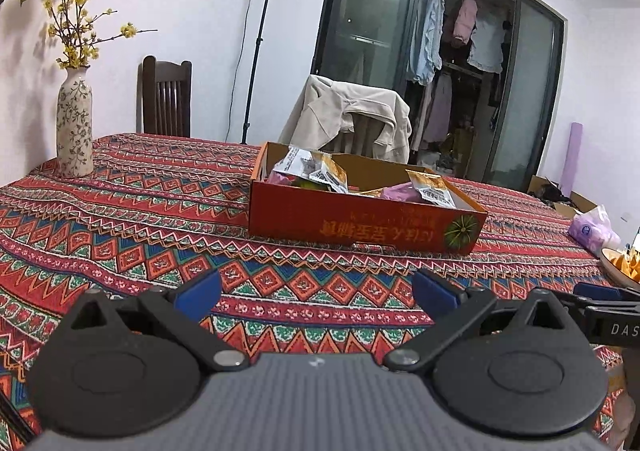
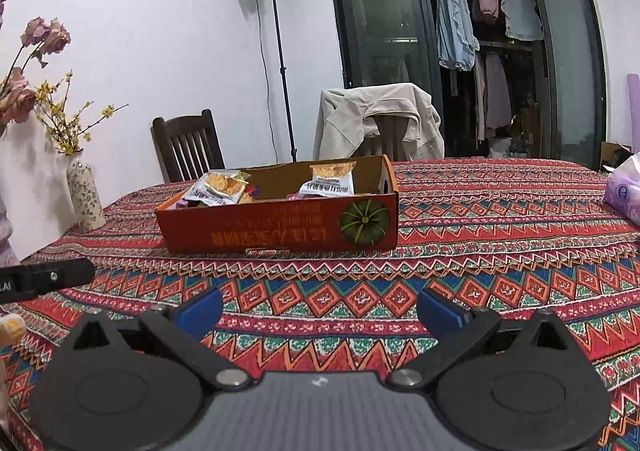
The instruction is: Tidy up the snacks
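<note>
**A:** Toward the far side of the table [image 2: 500, 211], your box [image 2: 280, 227] holds the snack packets [image 2: 222, 187]. Both tongs?

**B:** Left gripper [image 1: 316, 291] and right gripper [image 2: 320, 309] gape wide, holding nothing.

**A:** Then watch it: packets lean on the box rim, so a careless nudge could tip one onto the table.
</note>
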`<move>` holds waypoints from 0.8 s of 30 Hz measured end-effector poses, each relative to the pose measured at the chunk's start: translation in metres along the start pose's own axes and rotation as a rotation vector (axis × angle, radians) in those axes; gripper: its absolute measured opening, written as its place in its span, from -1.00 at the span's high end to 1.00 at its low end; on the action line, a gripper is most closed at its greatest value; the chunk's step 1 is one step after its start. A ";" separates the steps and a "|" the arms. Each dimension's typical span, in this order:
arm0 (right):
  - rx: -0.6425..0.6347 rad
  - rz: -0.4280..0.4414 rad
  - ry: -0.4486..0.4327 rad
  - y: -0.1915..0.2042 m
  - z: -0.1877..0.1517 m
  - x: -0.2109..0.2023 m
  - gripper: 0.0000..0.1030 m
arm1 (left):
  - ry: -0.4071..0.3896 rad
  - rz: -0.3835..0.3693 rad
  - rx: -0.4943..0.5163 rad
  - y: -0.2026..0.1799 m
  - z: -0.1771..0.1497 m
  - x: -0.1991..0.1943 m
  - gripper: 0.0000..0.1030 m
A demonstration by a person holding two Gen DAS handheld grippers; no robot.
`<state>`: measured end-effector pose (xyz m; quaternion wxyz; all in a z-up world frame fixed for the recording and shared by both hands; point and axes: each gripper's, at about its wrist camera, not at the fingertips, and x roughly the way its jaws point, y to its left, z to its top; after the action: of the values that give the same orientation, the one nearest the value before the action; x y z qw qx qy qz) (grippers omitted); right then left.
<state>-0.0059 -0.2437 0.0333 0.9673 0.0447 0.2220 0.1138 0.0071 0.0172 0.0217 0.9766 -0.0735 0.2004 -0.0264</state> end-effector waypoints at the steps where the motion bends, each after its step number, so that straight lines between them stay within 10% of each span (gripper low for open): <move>1: -0.002 0.000 0.002 0.001 -0.001 0.000 -1.00 | 0.001 0.001 0.000 0.000 0.000 0.000 -1.00; 24: -0.006 0.000 0.018 0.001 -0.010 -0.001 -1.00 | 0.010 -0.004 -0.001 -0.001 -0.005 0.002 -1.00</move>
<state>-0.0109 -0.2422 0.0251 0.9654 0.0407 0.2305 0.1148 0.0063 0.0151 0.0163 0.9754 -0.0743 0.2053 -0.0286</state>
